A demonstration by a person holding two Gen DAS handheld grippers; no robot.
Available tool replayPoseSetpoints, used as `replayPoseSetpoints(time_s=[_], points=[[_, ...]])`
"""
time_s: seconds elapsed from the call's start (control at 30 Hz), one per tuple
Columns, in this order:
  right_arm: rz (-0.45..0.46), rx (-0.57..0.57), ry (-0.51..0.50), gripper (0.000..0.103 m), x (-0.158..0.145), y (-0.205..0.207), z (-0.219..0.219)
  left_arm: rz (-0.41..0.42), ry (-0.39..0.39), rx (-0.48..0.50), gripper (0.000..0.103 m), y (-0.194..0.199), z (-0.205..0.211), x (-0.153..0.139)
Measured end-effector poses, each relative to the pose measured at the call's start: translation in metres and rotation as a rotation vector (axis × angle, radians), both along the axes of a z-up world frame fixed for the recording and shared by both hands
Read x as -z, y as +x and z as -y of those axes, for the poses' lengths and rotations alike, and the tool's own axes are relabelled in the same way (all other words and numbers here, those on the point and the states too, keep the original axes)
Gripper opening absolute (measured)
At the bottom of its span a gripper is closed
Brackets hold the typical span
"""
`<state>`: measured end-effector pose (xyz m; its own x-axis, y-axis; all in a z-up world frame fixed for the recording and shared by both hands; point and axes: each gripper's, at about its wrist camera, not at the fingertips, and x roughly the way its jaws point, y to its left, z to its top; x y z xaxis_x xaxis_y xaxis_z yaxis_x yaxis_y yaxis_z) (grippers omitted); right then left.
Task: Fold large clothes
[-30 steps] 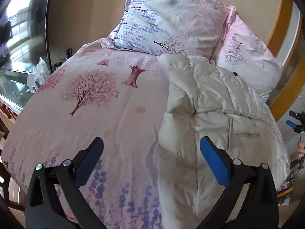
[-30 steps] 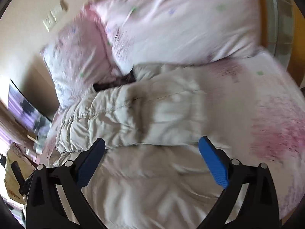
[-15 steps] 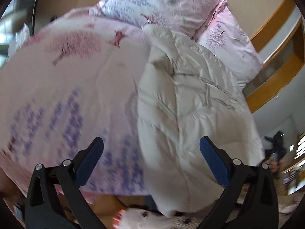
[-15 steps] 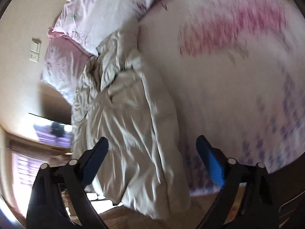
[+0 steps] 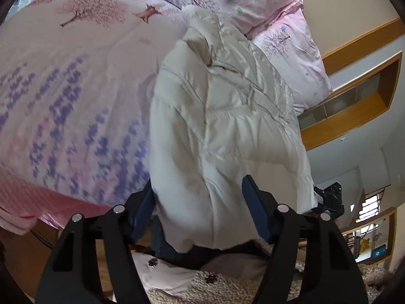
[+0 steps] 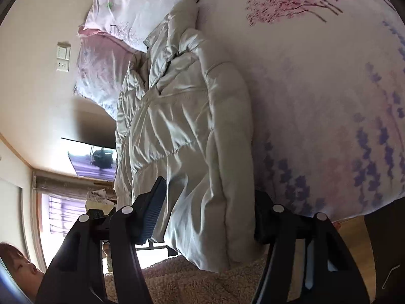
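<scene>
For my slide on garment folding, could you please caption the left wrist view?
Left gripper fingers, just closing, straddle the hem of a cream puffer jacket lying on a floral bedspread.

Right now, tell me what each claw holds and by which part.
Both have just been closing on the white puffer jacket at its near hem, hanging off the bed: left claw at one end, right claw at the other.
</scene>
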<state>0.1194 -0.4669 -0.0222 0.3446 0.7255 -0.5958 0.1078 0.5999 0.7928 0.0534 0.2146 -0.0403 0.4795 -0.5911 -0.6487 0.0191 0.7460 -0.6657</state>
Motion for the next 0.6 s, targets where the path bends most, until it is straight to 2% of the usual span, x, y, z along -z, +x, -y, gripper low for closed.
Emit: replayPoseSetpoints(time_s=[0.2,0.3,0.37,0.43,0.53,0.6], points=[[-0.006,-0.025,0.005,0.06,0.002,-0.002,-0.008,-0.023,-0.059,0.015,0.067,-0.006,0.01,0.004],[-0.001,-0.031,0.005,0.059,0.002,-0.005,-0.012,-0.032,-0.046,0.01,0.059,-0.008,0.016,0.004],[-0.001,-0.039,-0.007,0.054,0.001,-0.007,-0.014,-0.043,-0.04,0.006,0.046,-0.008,0.019,0.005],[0.0,-0.047,-0.026,0.035,0.001,-0.009,-0.018,-0.049,-0.028,-0.008,0.032,-0.007,0.02,0.004],[0.053,-0.042,-0.083,0.022,-0.011,-0.013,-0.024,-0.035,-0.007,-0.029,0.021,-0.006,0.019,-0.002],[0.096,-0.032,-0.104,0.019,-0.02,-0.015,-0.026,-0.019,0.006,-0.038,0.018,-0.006,0.017,-0.006]])
